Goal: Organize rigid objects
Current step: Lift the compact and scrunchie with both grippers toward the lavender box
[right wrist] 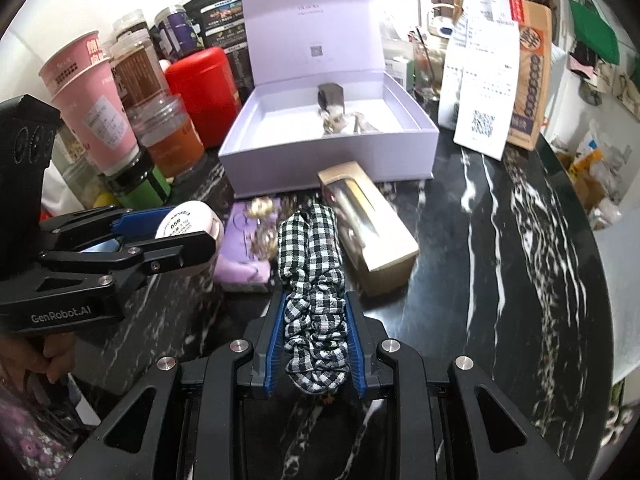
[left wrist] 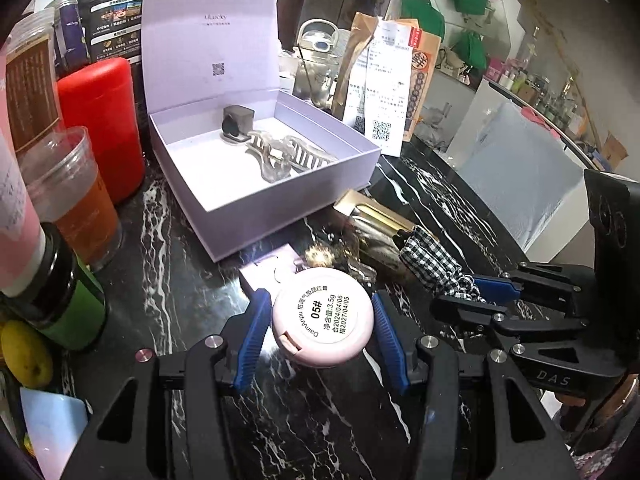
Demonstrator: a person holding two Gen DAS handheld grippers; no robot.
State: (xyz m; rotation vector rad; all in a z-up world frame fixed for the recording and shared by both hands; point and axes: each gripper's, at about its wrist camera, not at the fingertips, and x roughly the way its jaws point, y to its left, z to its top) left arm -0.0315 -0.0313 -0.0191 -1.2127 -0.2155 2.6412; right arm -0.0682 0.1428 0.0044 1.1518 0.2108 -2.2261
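Both grippers loaded and raised over the marble surface; delivery to the open box appears to be the step in hand.

Left wrist view: the left gripper (left wrist: 322, 326) has its jaws clamped on a pink round compact (left wrist: 323, 317), label side up. The lavender gift box (left wrist: 264, 148) stands open at 12 o'clock, holding a clear hair claw (left wrist: 290, 154) and a small dark cube. Right wrist view: the right gripper (right wrist: 314, 344) has its jaws closed on a gingham scrunchie (right wrist: 314, 280), with a gold case (right wrist: 370, 228) at 1 o'clock. Next move, by judgement: carry each item over the box rim, then release. The gold trinkets on the lilac card are blurred and hard to identify.
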